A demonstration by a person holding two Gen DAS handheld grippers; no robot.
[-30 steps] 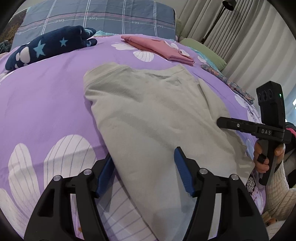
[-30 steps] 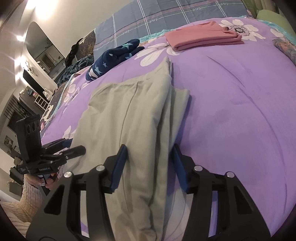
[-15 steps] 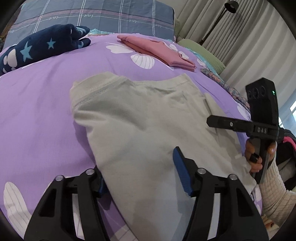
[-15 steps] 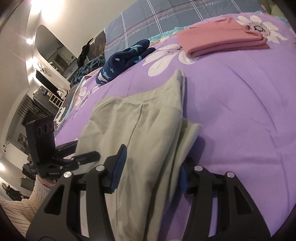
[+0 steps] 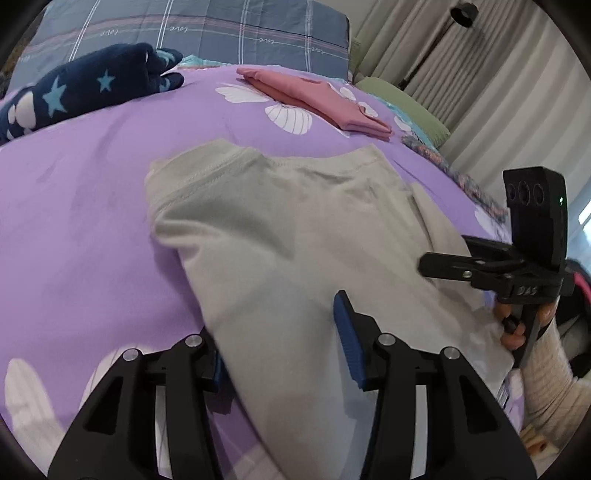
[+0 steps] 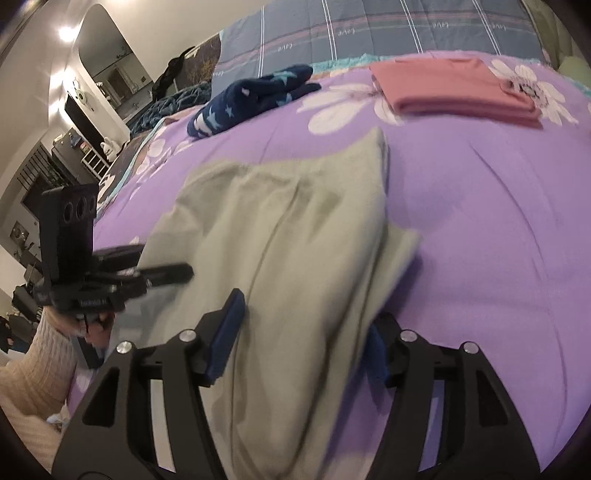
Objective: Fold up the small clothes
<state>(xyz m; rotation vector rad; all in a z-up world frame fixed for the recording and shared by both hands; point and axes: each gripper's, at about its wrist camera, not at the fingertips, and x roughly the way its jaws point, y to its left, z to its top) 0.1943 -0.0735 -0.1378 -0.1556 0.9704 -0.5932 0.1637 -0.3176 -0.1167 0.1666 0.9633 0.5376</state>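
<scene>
1. The grey-green garment lay spread on the purple flowered bedspread, its stitched hem at the far end and its near end under both tools. One long side looked already turned in, since the right wrist view showed doubled layers along that edge.

2. The left tool straddled the garment's left edge at the near end. One blue pad sat on top of the cloth and the other was tucked at the edge beneath it. Its jaws had just been closing, with cloth between them, but they were at a middling width and the pads did not yet appear to press. It was probably placed there to gather that corner.

3. The right tool straddled the opposite, thicker edge. Cloth filled the gap between its jaws and hid much of the outer finger, so I could not tell whether it was gripping or only surrounding the layers.

4. Both tools pointed downward and away from the person along the garment. With one at each near corner, the likely aim was to lift the near end evenly and carry it toward the far hem.

5. A pink garment lay neatly folded near the plaid pillow, seemingly finished and set out of the way. A navy star-print piece lay bunched beside it, apparently still to be folded.

6. The main risk was an uneven pinch, which would let the doubled side slip.
</scene>
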